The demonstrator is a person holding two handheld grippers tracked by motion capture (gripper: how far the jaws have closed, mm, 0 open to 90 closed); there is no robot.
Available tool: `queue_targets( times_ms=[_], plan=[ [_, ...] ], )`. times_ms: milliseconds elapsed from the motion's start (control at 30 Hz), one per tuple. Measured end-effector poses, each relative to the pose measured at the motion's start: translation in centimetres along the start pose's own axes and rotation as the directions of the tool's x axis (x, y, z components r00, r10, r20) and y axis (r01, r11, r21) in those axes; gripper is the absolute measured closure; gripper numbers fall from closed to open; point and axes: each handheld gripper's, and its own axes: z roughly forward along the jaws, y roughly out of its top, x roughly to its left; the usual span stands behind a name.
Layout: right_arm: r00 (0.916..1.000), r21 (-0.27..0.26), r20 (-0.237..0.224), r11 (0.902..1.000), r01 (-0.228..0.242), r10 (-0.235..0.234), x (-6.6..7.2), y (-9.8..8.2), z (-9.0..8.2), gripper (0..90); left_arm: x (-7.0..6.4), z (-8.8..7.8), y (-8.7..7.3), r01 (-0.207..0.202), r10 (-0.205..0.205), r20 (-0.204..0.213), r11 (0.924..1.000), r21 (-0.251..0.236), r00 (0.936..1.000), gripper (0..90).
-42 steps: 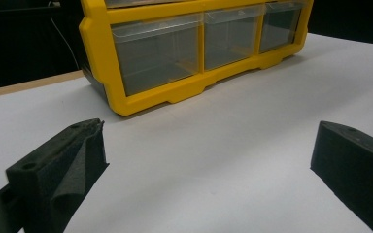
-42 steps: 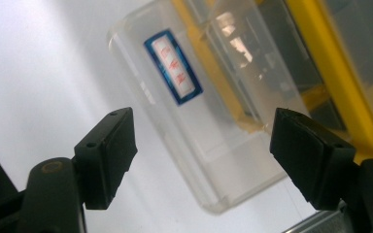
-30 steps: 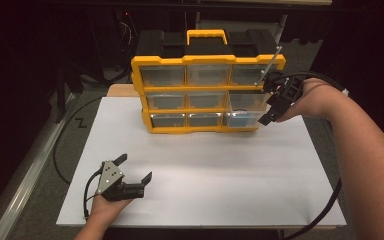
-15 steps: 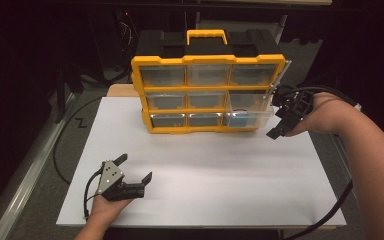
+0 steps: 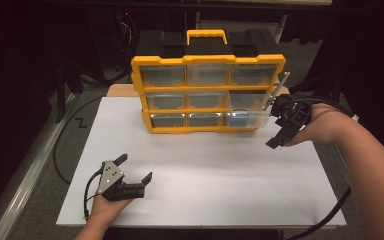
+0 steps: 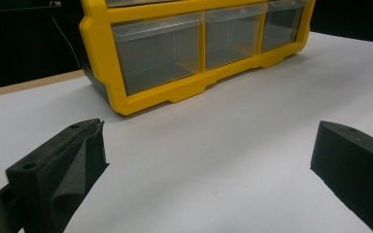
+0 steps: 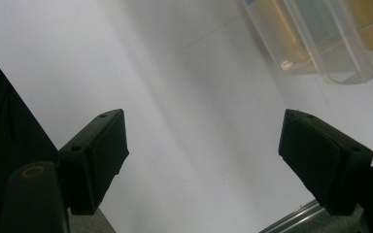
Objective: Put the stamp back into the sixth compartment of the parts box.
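I find the right gripper (image 5: pixel 276 131) hanging just off the right end of the yellow drawer cabinet (image 5: pixel 207 60), beside its bottom row. Its jaws stand well apart with nothing between them, and they have just been opening further. The clear drawer (image 5: pixel 247 119) at the bottom right sits partly pulled out of its slot, just up and to the left of this gripper; in the right gripper view its transparent corner (image 7: pixel 330 43) lies ahead and to the right of the jaws.

The left gripper (image 5: pixel 132 175) rests low on the white surface (image 5: pixel 205 170), jaws wide and empty, with the cabinet well ahead of it.

My judgement: the drawer is the work in hand. I would bring the right gripper squarely onto the drawer front, keep the jaws level, and move it straight along its slot. A skewed approach risks jamming it or shifting the cabinet.
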Motion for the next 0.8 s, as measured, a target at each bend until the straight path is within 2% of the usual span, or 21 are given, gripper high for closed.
queue_targets(
  times_ms=[400,567,800],
  plan=[
    [0.9997,0.02,-0.002,0.9995,-0.023,0.023,0.6,0.1,3.0,9.9,0.1,-0.1,0.0,0.008,-0.008,-0.001,1.0,-0.002,1.0,0.4],
    [0.9998,0.035,-0.015,0.9993,-0.014,0.015,1.1,0.1,4.6,6.6,0.1,0.0,0.0,0.007,-0.007,0.001,1.0,-0.001,1.0,0.4],
    [0.9998,0.022,-0.018,0.9997,-0.008,0.008,1.9,0.1,6.4,1.3,0.1,0.0,0.0,0.006,-0.006,0.004,1.0,-0.001,1.0,0.4]
  ],
)
